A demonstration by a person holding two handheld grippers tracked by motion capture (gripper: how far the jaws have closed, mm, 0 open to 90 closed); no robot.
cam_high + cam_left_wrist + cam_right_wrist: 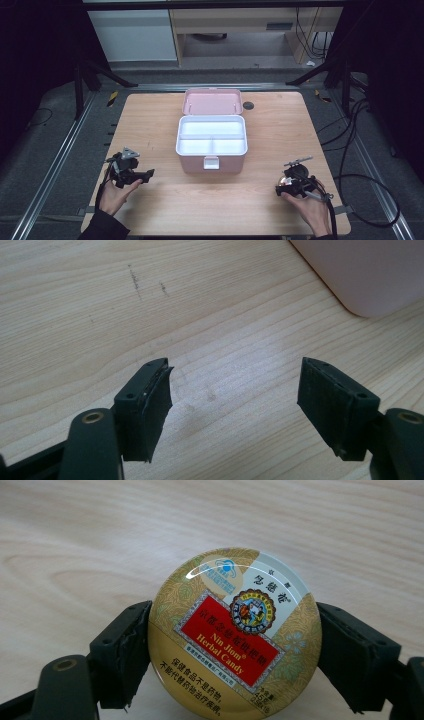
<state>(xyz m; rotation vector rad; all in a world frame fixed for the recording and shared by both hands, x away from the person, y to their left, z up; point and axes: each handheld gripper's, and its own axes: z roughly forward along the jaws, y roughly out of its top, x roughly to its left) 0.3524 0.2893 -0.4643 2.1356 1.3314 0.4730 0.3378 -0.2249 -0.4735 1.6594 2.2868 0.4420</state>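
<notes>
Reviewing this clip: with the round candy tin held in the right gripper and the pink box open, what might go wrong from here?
The right gripper clamps the candy tin only by its curved rim, so the smooth tin may slip or pivot out. The pink box has small white compartments; the tin could catch a divider or the rim and tip. The left gripper stands open over bare table, not steadying the box, which may slide.

Left gripper [235,405]: jaws spread wide, nothing between them.

Both black jaws rise from the lower edge over bare, pale wooden table [150,305]. The wood grain runs unbroken through the gap between the pads. Ahead of the jaws and off toward the right-hand jaw, the rounded corner of a pink box [365,275] rests on the table, well apart from both pads. A few faint dark marks lie on the wood ahead of the left-hand jaw.
</notes>
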